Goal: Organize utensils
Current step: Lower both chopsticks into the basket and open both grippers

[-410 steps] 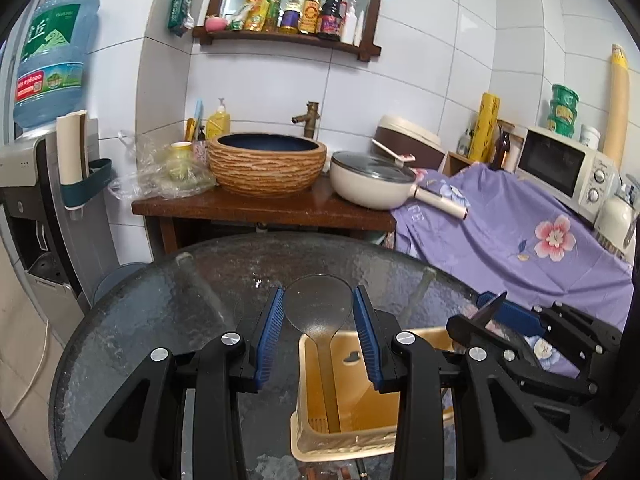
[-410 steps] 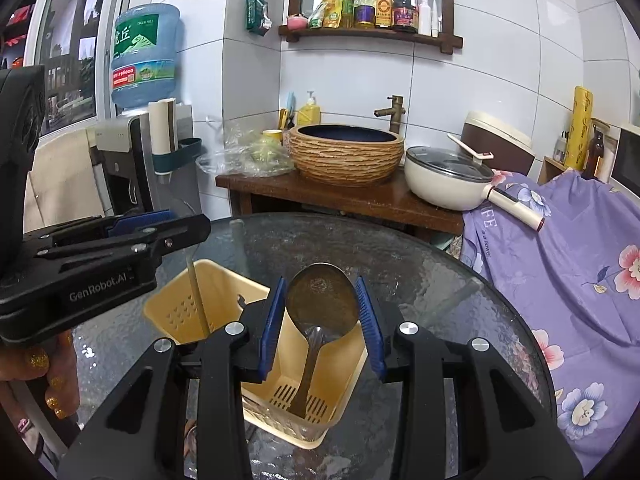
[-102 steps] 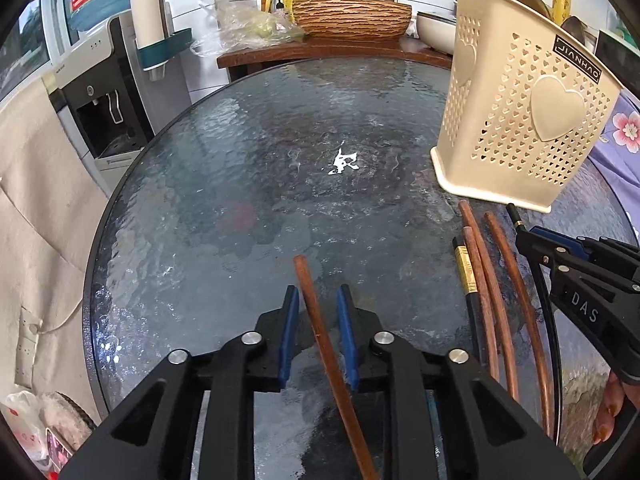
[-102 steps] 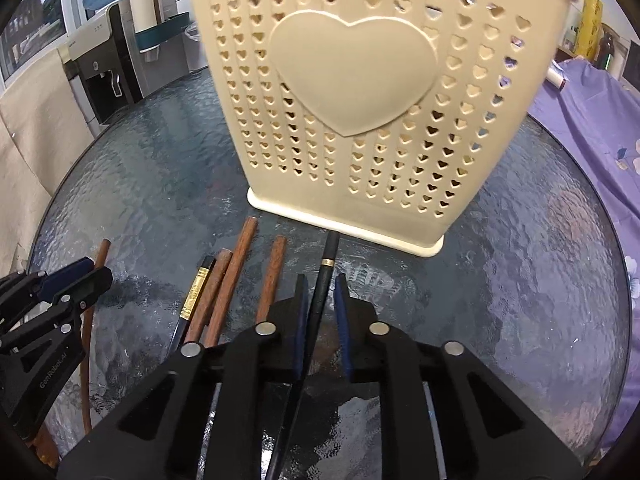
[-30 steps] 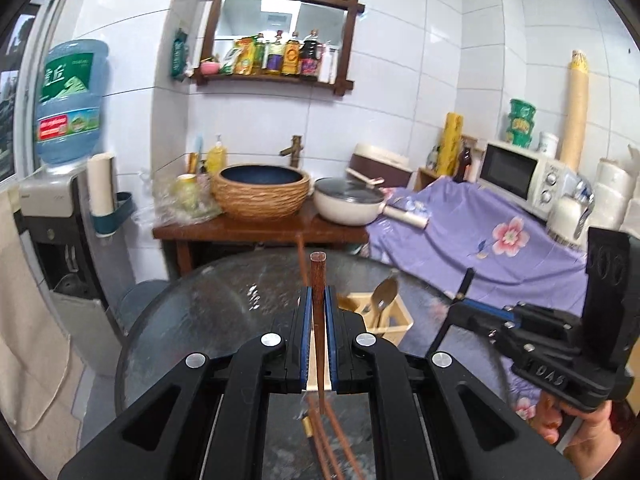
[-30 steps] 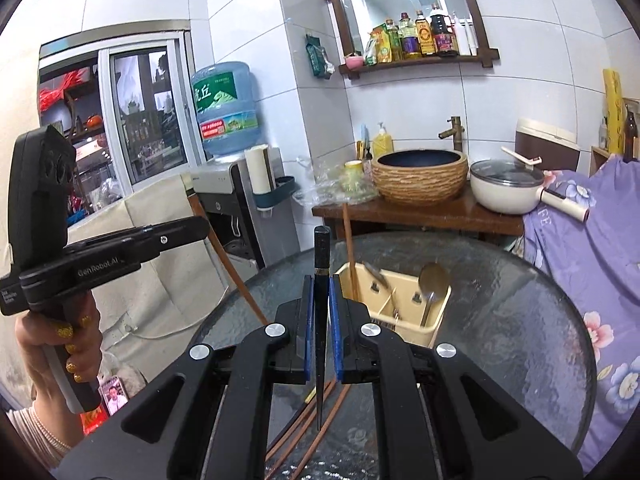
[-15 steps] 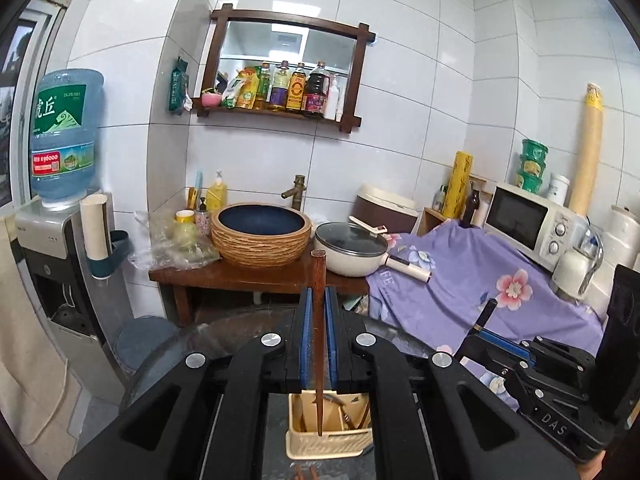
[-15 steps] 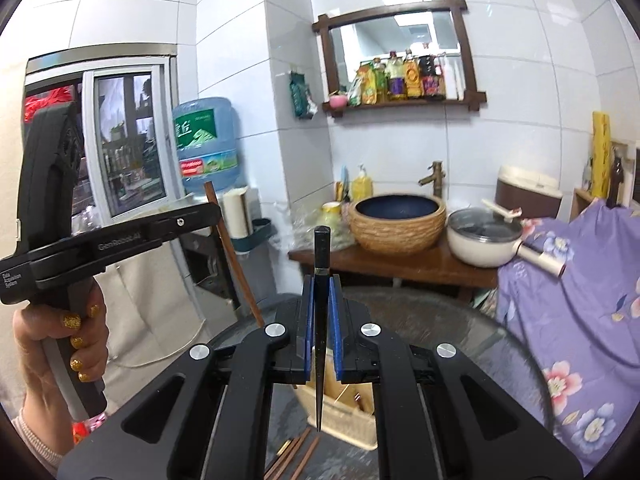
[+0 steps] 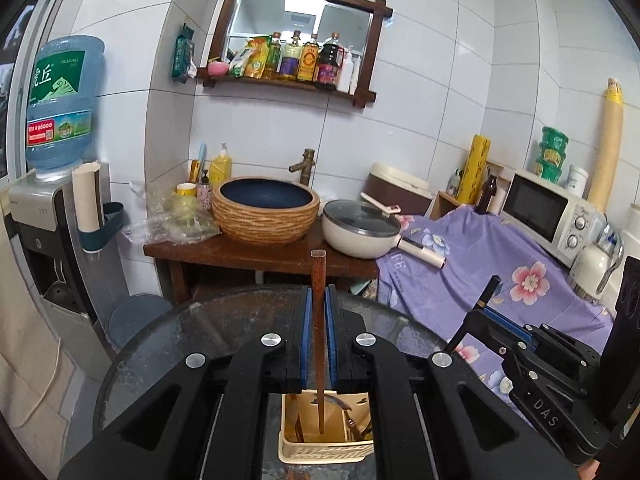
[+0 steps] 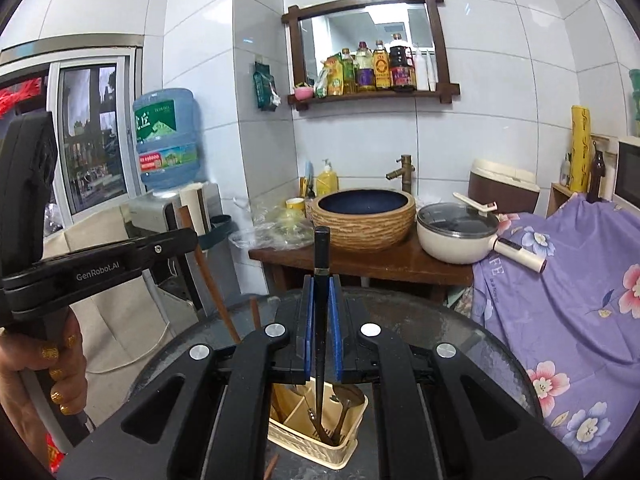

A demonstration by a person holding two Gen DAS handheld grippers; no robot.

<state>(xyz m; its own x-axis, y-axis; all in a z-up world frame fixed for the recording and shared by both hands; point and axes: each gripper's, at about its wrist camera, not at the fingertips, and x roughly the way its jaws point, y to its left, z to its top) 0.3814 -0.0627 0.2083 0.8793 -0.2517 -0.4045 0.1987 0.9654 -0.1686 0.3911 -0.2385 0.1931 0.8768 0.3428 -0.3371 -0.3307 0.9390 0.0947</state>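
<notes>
My left gripper (image 9: 318,300) is shut on a brown wooden chopstick (image 9: 319,272) held upright; its lower end hangs over the cream utensil basket (image 9: 320,455) on the glass table (image 9: 192,344). My right gripper (image 10: 321,284) is shut on a black chopstick (image 10: 321,248), also upright, with its tip down inside the basket (image 10: 304,446). Spoons (image 10: 352,396) and another brown chopstick (image 10: 255,312) stand in the basket. Each view shows the other gripper from the side: the left gripper (image 10: 186,236) with its brown stick, the right gripper (image 9: 478,314) with its black stick.
Behind the table stands a wooden stand (image 9: 256,254) with a woven basin (image 9: 266,216) and a lidded pan (image 9: 362,228). A water dispenser (image 9: 48,208) is at the left, a purple flowered cloth (image 9: 500,272) and a microwave (image 9: 548,208) at the right. A loose chopstick (image 10: 274,462) lies by the basket.
Both grippers have carried their chopsticks forward and a little up. The basket, ahead of the fingertips a second ago, now lies low between the fingers, under the sticks.
</notes>
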